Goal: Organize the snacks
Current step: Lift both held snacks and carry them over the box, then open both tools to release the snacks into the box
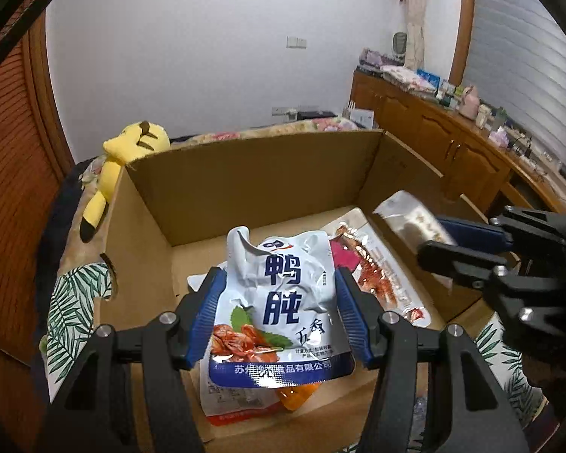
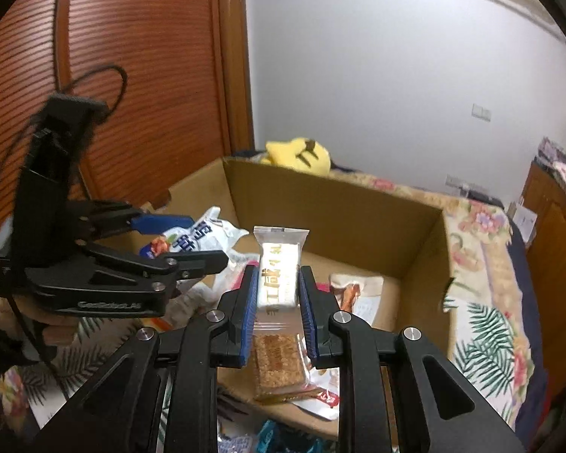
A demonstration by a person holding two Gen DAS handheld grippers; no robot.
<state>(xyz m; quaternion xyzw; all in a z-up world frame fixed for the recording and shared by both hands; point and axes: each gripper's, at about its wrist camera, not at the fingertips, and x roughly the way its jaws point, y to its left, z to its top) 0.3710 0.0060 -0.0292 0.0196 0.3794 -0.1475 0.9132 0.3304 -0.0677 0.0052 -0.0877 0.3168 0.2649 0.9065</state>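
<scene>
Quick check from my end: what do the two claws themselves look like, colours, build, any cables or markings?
Both match: matte black angular linkage arms with round silver pivot bolts and ribbed blue pads lining the fingers. The left claw has white lettering on its side, too blurred to read, and thin black cables looping from its upright black body. The right claw shows the same black frame, blue pads and silver bolts. No sleeves are visible.

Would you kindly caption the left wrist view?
Left hand-held gripper holds a white snack pouch above the cardboard box.
</scene>
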